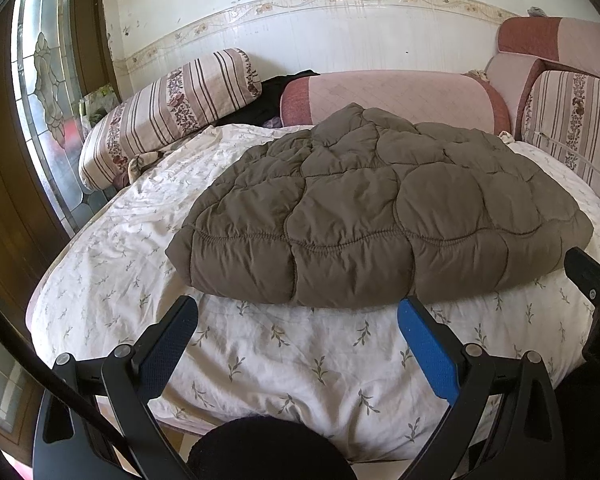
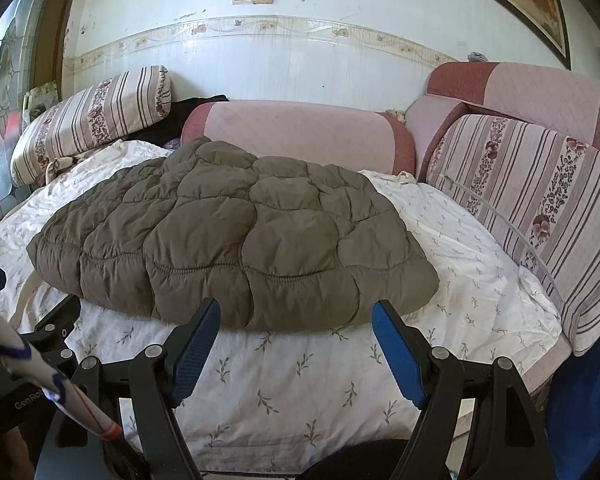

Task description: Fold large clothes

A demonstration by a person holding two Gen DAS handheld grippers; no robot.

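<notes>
A brown quilted coat [image 1: 376, 208] is seen lying on the bed [image 1: 112, 248], folded into a thick, rounded bundle; the folding is judged largely done, with perhaps a final tidy left. The left tool [image 1: 298, 326] and right tool [image 2: 296, 320] are held spread wide, empty, just short of the coat's near edge. From left: a stained-glass door [image 1: 40, 92], a striped pillow [image 1: 168, 112], pink cushions [image 2: 300, 132], a striped cushion [image 2: 540, 216].

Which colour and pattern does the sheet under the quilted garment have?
White with small grey-green leaf sprigs on the sheet; it shows best in the right wrist view.
</notes>
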